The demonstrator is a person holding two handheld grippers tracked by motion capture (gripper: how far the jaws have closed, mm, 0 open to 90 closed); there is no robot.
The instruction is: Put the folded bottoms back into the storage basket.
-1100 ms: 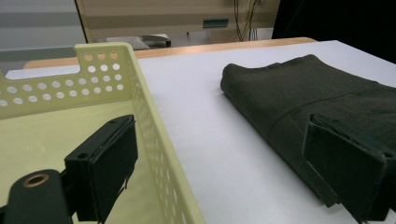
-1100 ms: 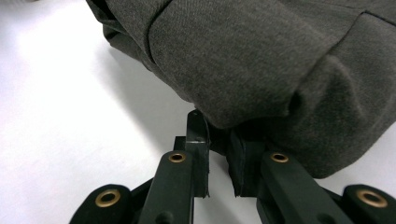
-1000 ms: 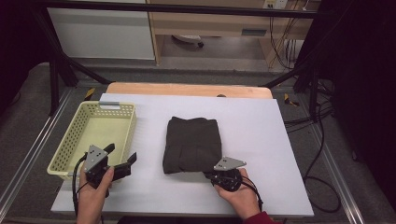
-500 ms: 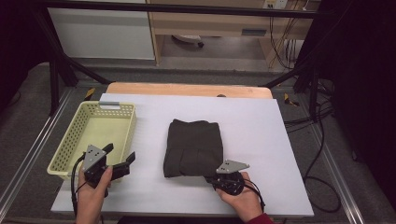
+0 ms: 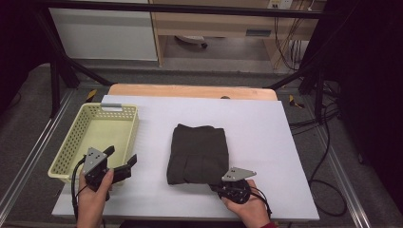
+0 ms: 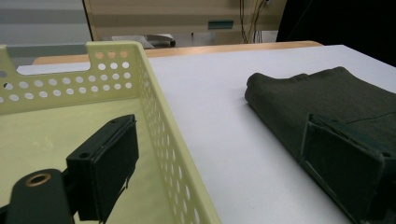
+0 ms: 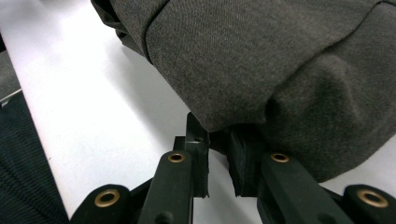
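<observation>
High view: folded dark garment (image 5: 198,153) flat on the white worktop (image 5: 266,142), roughly midway between the left and right edges and nearer the near edge than the far one. Pale yellow perforated basket (image 5: 71,147) along the left edge, well apart from the garment. Left gripper (image 5: 121,164) held in a hand near the near-left corner, just beside the basket's near right corner, jaws spread wide with nothing between them. Right gripper (image 5: 223,183) held in a hand at the near edge, its tip meeting the garment's near right corner, grey three-cornered plate on top.

Left gripper view: two black jaws standing far apart, one low at the left in front of the basket (image 6: 159,121), the other at the right in front of the garment (image 6: 327,102). Bare worktop (image 6: 219,121) between them, nothing gripped. Garment folded, its rounded fold edge facing the basket, lying apart from it.

Right gripper view: jaws of the right gripper (image 7: 218,154) drawn close together, a narrow gap left lower down, their tips pinched on the bulging edge of the grey-brown garment (image 7: 261,60). Cloth puckered where the tips meet it, the rest resting on the white worktop (image 7: 88,102). Whether more than one layer sits between the tips, cannot tell.
</observation>
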